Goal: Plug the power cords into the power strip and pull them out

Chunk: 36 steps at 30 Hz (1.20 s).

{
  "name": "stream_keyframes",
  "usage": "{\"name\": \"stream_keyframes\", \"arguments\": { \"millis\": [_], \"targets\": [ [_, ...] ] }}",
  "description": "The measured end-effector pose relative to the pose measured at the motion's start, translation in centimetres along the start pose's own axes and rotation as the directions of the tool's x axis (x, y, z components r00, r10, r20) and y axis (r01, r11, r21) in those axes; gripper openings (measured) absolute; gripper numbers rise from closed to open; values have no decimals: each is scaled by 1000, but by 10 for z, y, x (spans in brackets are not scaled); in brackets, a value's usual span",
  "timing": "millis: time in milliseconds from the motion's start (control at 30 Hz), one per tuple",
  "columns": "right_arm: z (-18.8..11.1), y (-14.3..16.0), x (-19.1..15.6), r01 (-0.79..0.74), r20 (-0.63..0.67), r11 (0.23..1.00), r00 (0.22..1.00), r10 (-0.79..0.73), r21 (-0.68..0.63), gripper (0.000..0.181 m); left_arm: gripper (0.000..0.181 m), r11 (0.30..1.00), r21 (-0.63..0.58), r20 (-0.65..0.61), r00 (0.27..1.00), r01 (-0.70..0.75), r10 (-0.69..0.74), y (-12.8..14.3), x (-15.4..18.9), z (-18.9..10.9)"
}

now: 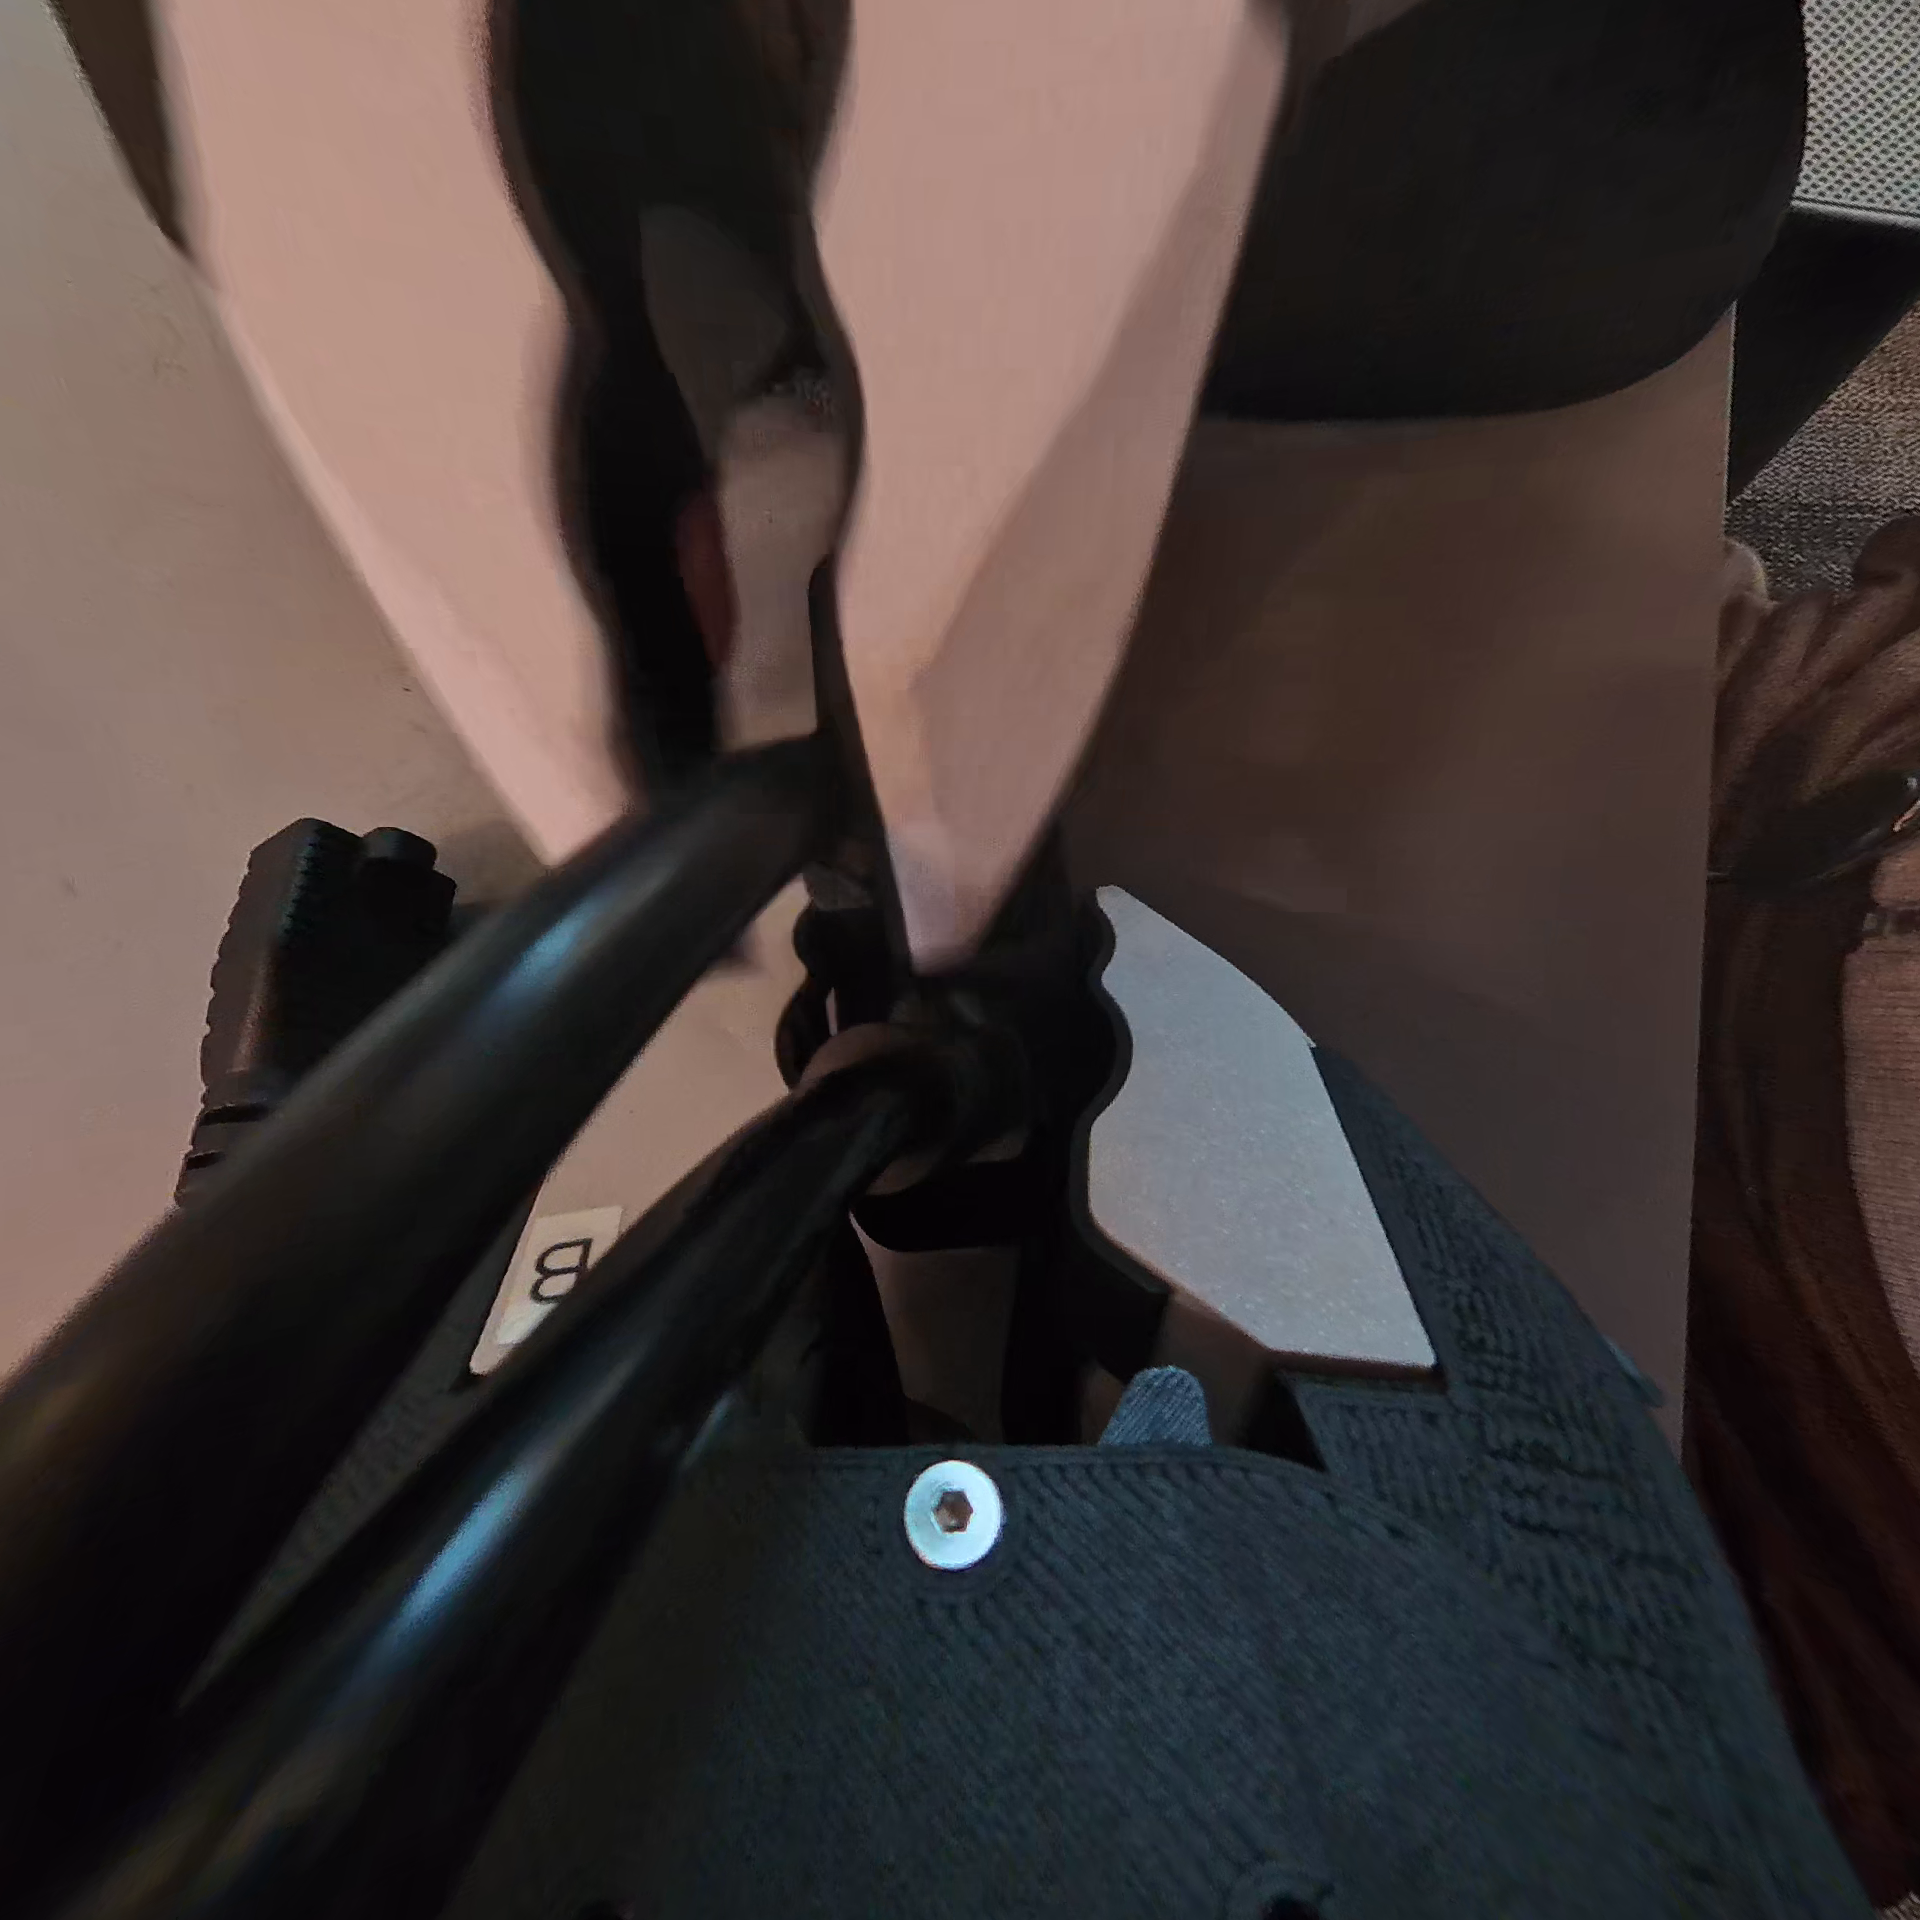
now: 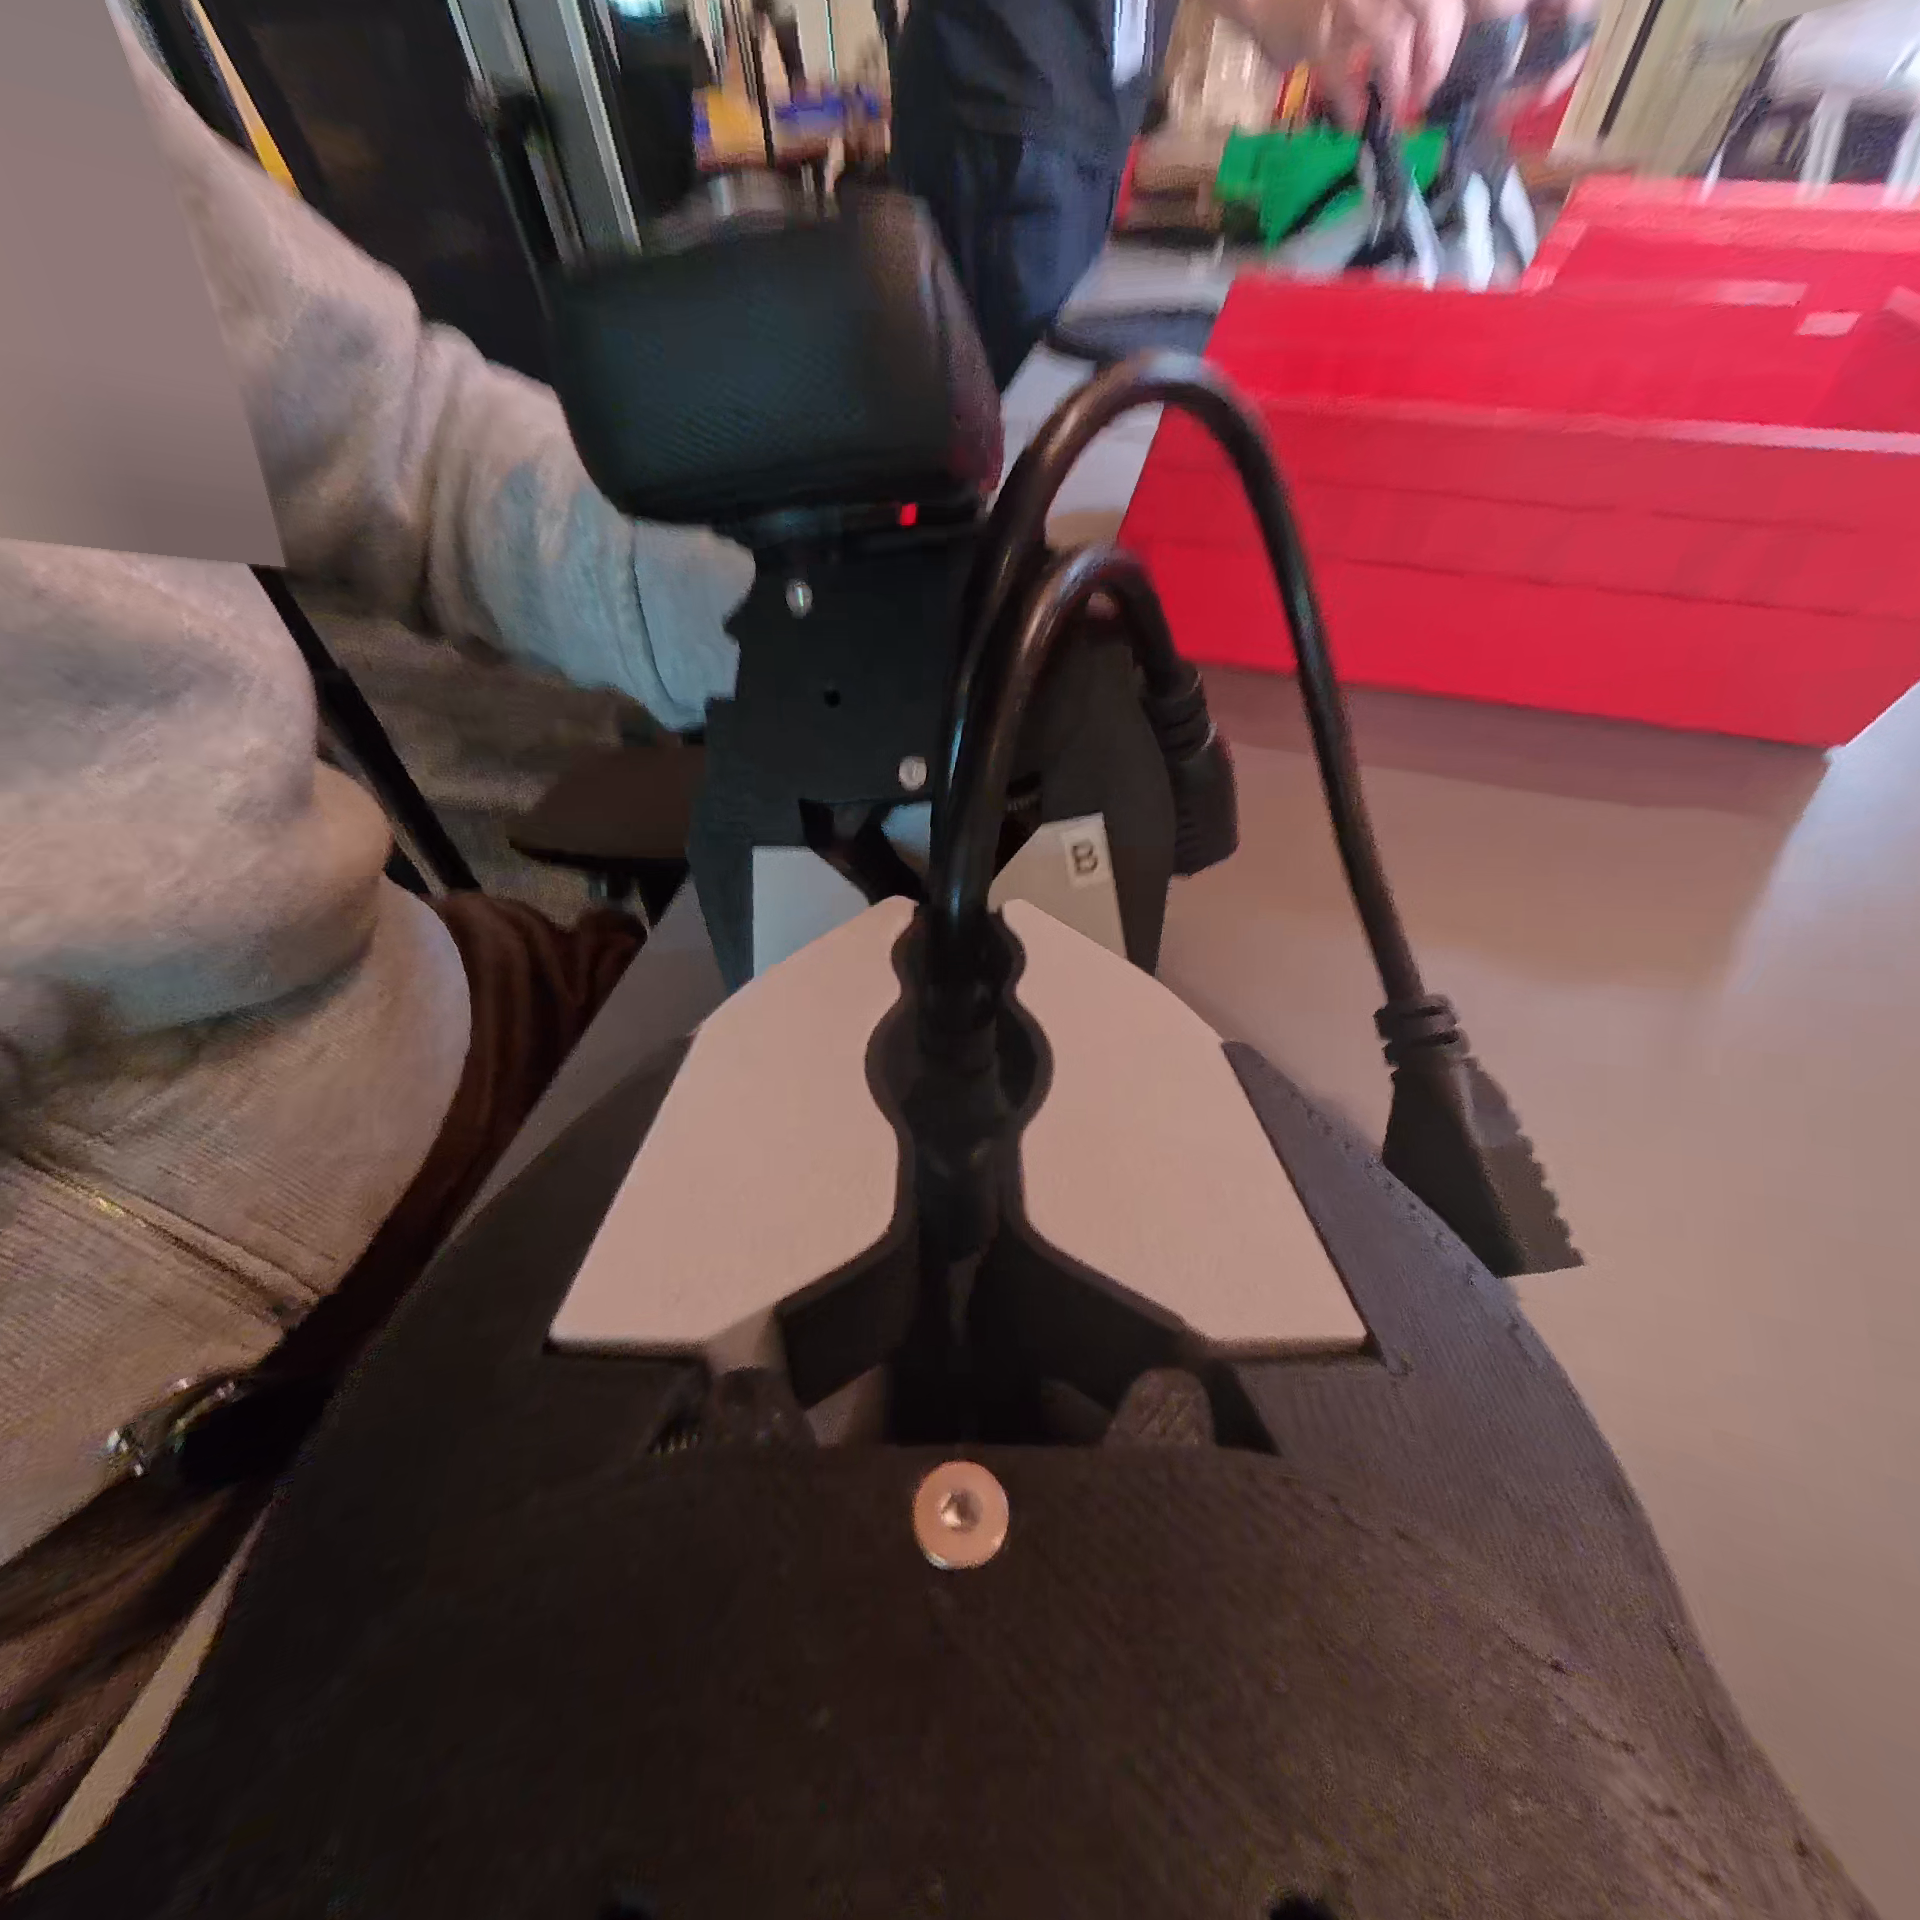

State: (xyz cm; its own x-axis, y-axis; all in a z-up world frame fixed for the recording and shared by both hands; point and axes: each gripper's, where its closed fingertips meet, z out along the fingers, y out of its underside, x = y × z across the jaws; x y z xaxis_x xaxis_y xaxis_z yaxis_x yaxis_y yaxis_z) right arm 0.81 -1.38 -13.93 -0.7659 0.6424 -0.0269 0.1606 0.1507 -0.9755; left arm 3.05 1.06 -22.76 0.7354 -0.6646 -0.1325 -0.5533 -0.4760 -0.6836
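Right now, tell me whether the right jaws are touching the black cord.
Touching. The right wrist view shows the right gripper closed on the black cord, no gap.

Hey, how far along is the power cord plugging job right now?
Done: nothing plugged that shows; no power strip is in either view. In hand: the right claw is shut on black cords, one plug end dangling free over the table; the left claw grips cords too. Left: plugging in, then pulling out.

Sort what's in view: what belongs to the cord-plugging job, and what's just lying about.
Part of the job:
- black power cords, bundled
- cord connector hanging free
- right gripper, shut on the cords
- left gripper, facing it

Just lying about:
- red bins
- green item in the background

No power strip is visible.
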Motion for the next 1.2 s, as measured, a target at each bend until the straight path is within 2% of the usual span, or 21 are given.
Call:
{"name": "stream_keyframes", "arguments": {
  "millis": [67, 133, 200, 267, 400, 467, 1200],
  "targets": [
    [-22, -19, 12, -45, -37, 991, 998, 50, 126, 28, 45, 1000, 1, 2, 1000, 0, 0, 0, 0, 0],
    [-40, -25, 20, -94, -42, 977, 994, 103, 192, 31, 45, 1000, 1, 3, 1000, 0, 0, 0, 0, 0],
    [-42, -15, 22, -121, -34, 982, 991, 127, 148, 41, 45, 1000, 2, 3, 1000, 0, 0, 0, 0, 0],
    [-33, 1, 16, -107, -18, 994, 994, 108, 28, 44, 45, 1000, 2, 2, 1000, 0, 0, 0, 0, 0],
    [-11, 26, 0, -61, 26, 987, 998, 65, -146, 40, 45, 1000, 3, 2, 1000, 0, 0, 0, 0, 0],
    [-3, 33, -2, -18, 25, 984, 999, 23, -180, 27, 45, 1000, 3, 2, 1000, 0, 0, 0, 0, 0],
    [-5, 29, -1, 83, 27, 978, 997, -79, -192, 16, 46, 1000, 3, -3, 1000, 7, -7, -1, 0, 1]
  ]
}}
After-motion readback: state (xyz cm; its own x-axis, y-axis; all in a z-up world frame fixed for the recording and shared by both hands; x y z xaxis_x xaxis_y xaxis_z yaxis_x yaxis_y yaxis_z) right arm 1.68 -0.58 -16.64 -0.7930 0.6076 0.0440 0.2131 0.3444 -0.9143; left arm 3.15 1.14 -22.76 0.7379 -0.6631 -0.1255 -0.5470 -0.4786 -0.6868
